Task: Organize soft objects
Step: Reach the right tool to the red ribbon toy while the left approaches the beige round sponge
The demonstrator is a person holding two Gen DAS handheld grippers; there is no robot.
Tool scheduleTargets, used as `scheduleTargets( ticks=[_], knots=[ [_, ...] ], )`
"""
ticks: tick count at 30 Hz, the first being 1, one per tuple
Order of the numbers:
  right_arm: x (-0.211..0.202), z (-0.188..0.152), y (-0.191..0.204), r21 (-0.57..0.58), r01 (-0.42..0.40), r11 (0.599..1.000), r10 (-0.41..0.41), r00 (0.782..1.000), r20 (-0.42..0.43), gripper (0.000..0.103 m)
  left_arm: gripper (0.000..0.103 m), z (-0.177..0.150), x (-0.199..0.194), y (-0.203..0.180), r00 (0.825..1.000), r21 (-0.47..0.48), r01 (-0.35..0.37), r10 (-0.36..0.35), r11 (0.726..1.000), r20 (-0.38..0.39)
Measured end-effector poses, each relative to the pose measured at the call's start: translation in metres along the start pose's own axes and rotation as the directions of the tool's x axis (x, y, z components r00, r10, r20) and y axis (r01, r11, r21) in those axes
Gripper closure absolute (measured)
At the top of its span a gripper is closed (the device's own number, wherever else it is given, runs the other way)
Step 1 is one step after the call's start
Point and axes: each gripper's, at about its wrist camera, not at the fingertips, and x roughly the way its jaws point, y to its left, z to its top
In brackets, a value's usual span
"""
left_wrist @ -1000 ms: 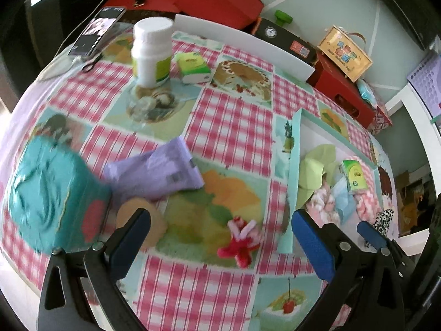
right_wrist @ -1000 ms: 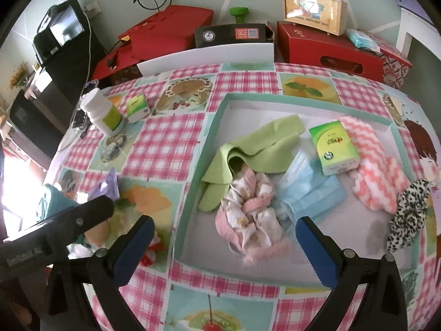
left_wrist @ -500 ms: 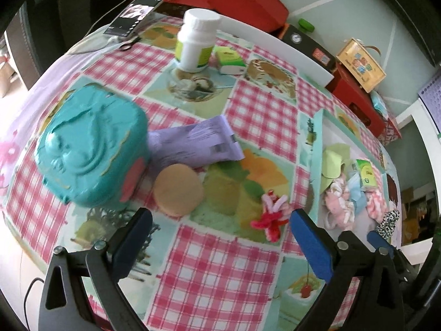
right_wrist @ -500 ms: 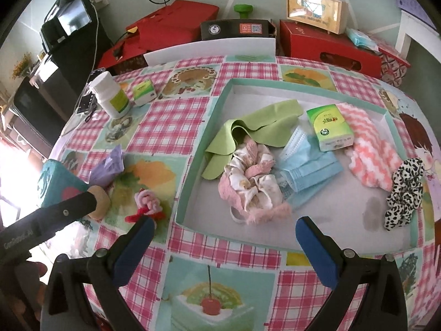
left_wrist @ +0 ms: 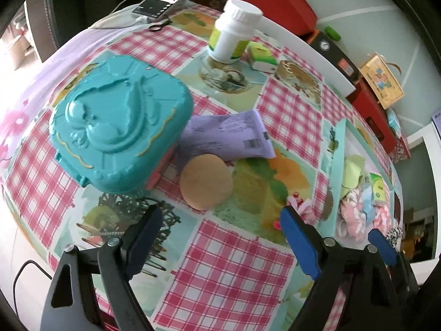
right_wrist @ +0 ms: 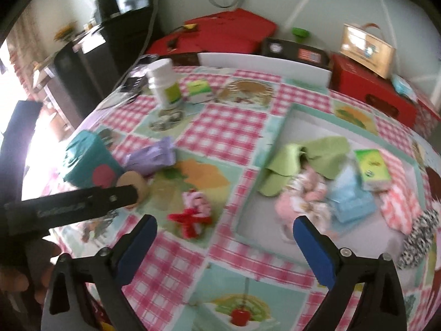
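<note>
My left gripper (left_wrist: 220,220) hangs over the checked tablecloth, its jaws closing with nothing between them. Just past its fingertips lies a round tan puff (left_wrist: 206,180). A red and pink scrunchie (left_wrist: 300,209) is partly hidden behind the right finger. My right gripper (right_wrist: 224,226) stands open and empty, with the same scrunchie (right_wrist: 193,215) just beyond its left finger. The teal-rimmed tray (right_wrist: 264,171) holds a green cloth (right_wrist: 303,154), a pink scrunchie (right_wrist: 303,195), a blue mask (right_wrist: 350,195), a tissue pack (right_wrist: 372,168), a pink-white cloth (right_wrist: 399,201) and a leopard scrunchie (right_wrist: 419,234).
A teal plastic case (left_wrist: 118,129) and a purple pouch (left_wrist: 228,135) lie beside the puff. A white bottle (left_wrist: 234,33), a small green box (left_wrist: 261,58) and a phone (left_wrist: 162,0) stand farther back. Red boxes (right_wrist: 228,35) line the wall beyond the table.
The left gripper has shifted left and lower towards the puff and teal case, and its jaws have narrowed. The right gripper has swung left from over the tray towards the red and pink scrunchie.
</note>
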Motion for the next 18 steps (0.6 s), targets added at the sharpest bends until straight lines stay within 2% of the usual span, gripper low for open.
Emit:
scheduleTargets(
  ticks=[3, 7, 12, 18],
  knots=[
    [0.009, 0.0, 0.01, -0.01, -0.04, 0.999, 0.04, 0.999, -0.019, 0.004, 0.015, 0.0, 0.003, 0.004, 1.0, -0.02, -0.017, 0.017, 1.0, -0.002],
    [0.024, 0.0, 0.021, -0.038, -0.041, 0.998, 0.039, 0.998, -0.05, 0.011, 0.015, 0.001, 0.008, 0.011, 1.0, -0.046, -0.031, 0.03, 0.998, -0.007],
    [0.034, 0.002, 0.029, -0.056, -0.068, 0.996, 0.064, 0.996, -0.066, 0.012, 0.015, 0.003, 0.011, 0.017, 0.999, -0.074, -0.042, 0.041, 0.996, -0.013],
    [0.046, 0.006, 0.031, -0.067, -0.052, 0.996, 0.047, 0.996, -0.081, 0.013, 0.015, 0.004, 0.011, 0.018, 1.0, -0.088, -0.024, 0.023, 0.996, -0.02]
  ],
)
